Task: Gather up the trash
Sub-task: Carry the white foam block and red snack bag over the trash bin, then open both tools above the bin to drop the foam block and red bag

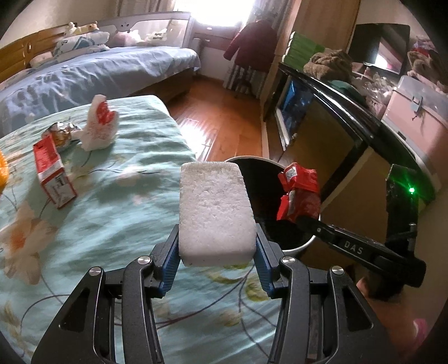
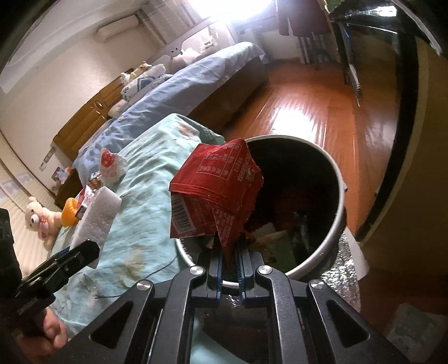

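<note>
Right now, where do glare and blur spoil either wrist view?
Left wrist view: the window is blown out white, the floral bedspread smears with motion blur, and edges bend from fisheye. Right wrist view: the window flares, the wooden floor shows glare, yet the red wrapper stays readable.

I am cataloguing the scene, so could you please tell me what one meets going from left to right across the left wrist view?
Red carton → torn white wrapper → white foam block in the left gripper → red snack bag over the trash bin → pink storage box.
</note>
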A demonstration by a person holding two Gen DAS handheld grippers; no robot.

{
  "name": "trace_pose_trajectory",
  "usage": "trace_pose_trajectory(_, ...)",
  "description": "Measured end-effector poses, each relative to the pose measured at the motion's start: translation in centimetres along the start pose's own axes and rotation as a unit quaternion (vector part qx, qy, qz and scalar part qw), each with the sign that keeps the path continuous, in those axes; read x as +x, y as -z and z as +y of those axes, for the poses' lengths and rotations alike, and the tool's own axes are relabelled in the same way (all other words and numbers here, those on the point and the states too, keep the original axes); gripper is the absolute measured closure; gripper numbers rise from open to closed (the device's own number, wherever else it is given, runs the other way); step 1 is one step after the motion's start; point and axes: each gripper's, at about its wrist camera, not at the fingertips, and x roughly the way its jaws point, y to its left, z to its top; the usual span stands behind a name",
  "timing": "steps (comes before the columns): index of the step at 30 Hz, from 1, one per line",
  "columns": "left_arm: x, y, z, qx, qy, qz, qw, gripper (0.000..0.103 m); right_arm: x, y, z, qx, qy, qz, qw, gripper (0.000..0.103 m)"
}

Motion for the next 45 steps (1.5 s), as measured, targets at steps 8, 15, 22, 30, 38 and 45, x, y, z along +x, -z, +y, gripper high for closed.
trace_pose_trajectory(8,1.1,-0.3,-1.3,0.013,0.003,0.01,0.9999,0.056,0.4,0.0,-1.5,0.01,0.006,0.005,1.0,0.095)
trace_pose_trajectory(15,2.2,-0.9,-2.7,0.026,0.006,0.017,0.9995,0.056,0.6,-0.3,-2.6,0.02,0.01,0.007,1.0,0.095)
trace_pose_trajectory(22,3.5,-1.4,-3.5,0.034,0.007,0.025,0.9991,0.056,0.7,-0.9,-3.2,0.024,0.014,0.009,1.0,0.095)
trace_pose_trajectory(30,4.7,-1.9,-4.2,0.039,0.012,0.034,0.9986,0.055,0.8,-1.4,-3.6,0.025,0.016,0.011,1.0,0.095)
trace_pose_trajectory(38,5.5,-2.2,-4.6,0.042,0.013,0.037,0.9983,0.053,0.9,-1.8,-3.7,0.025,0.021,0.011,0.999,0.091)
trace_pose_trajectory(45,5.8,-2.3,-4.7,0.039,0.013,0.035,0.9985,0.053,0.8,-2.2,-3.7,0.024,0.025,0.009,0.999,0.09)
